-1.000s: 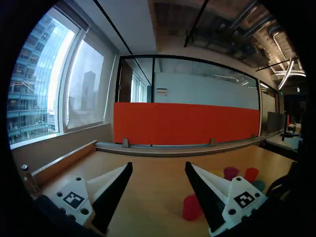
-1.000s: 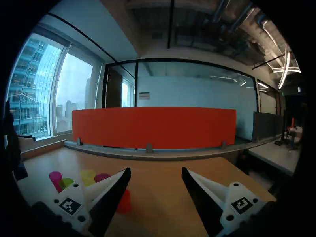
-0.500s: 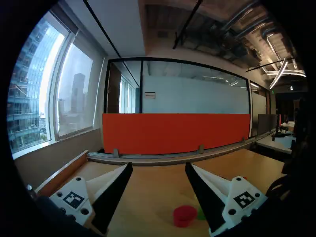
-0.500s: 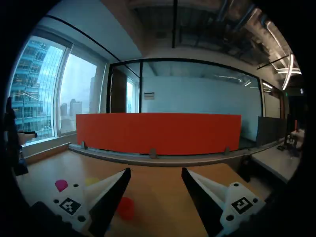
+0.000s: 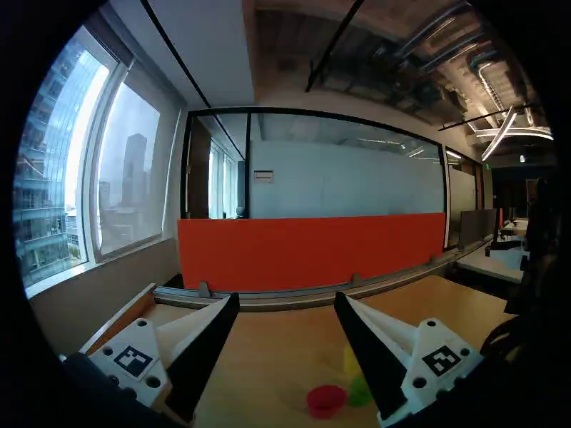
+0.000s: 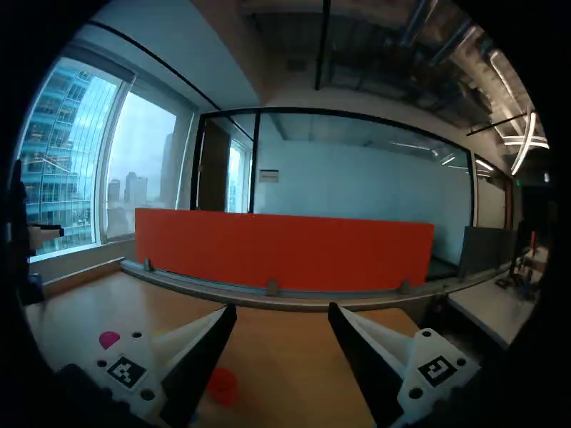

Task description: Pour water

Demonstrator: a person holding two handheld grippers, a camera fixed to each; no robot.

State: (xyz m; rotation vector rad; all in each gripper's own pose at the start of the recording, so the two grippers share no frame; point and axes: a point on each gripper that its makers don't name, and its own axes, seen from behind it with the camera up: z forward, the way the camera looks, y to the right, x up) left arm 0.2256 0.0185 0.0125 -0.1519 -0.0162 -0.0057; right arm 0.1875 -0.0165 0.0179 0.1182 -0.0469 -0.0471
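Raised since a second ago, left gripper [image 5: 285,295] and right gripper [image 6: 282,307] are held spread and empty above the desk [image 5: 282,357], the red cup [image 5: 326,399] left low, presumably awaiting approach.

High-rise office: wooden desk [image 5: 285,349], orange divider panel [image 5: 314,250], glass partition [image 5: 342,178], tower-view windows [image 5: 128,185].

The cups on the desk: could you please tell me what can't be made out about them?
Left gripper view: green cup and yellow cup half hidden behind that gripper's finger.
Right gripper view: red cup partly behind a finger, blurred; pink cup too small.
Contents of any cup: cannot tell.
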